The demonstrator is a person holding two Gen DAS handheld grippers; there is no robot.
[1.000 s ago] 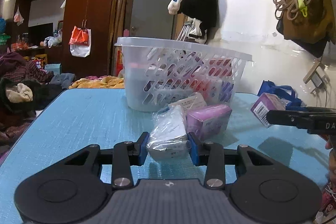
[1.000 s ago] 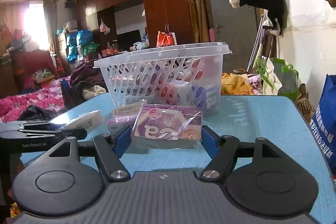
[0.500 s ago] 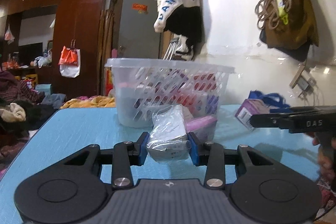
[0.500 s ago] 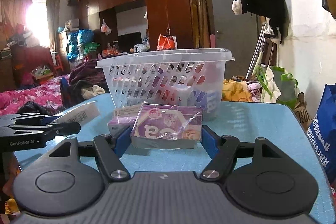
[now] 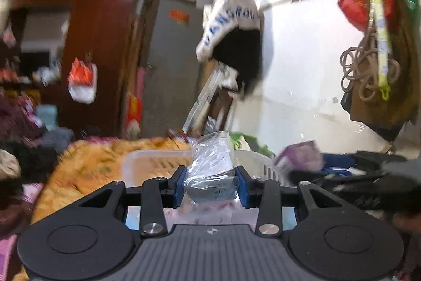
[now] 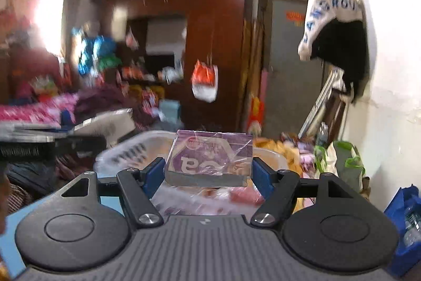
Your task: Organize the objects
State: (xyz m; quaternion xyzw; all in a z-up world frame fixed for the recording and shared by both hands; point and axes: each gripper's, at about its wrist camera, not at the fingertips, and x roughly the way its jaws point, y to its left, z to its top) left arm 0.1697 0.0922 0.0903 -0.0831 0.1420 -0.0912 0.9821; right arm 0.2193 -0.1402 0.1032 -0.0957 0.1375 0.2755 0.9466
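My left gripper (image 5: 211, 183) is shut on a grey-white plastic-wrapped pack (image 5: 211, 170) and holds it above the rim of the white plastic basket (image 5: 158, 162). My right gripper (image 6: 208, 173) is shut on a purple plastic-wrapped box (image 6: 210, 159), also raised over the basket (image 6: 126, 152). The basket holds several wrapped packs (image 6: 210, 195). The right gripper with its purple box (image 5: 300, 157) shows blurred at the right of the left wrist view. The left gripper with its pack (image 6: 105, 123) shows at the left of the right wrist view.
The basket stands on a blue table (image 6: 15, 225). A white wall with hanging bags (image 5: 379, 70) runs along the right. A blue bag (image 6: 405, 215) sits on the floor by the wall. A bed with yellow bedding (image 5: 86, 165) lies behind.
Both grippers have risen from table level with their packs and moved forward, so they now look over the basket's rim from above. Both views are motion-blurred.
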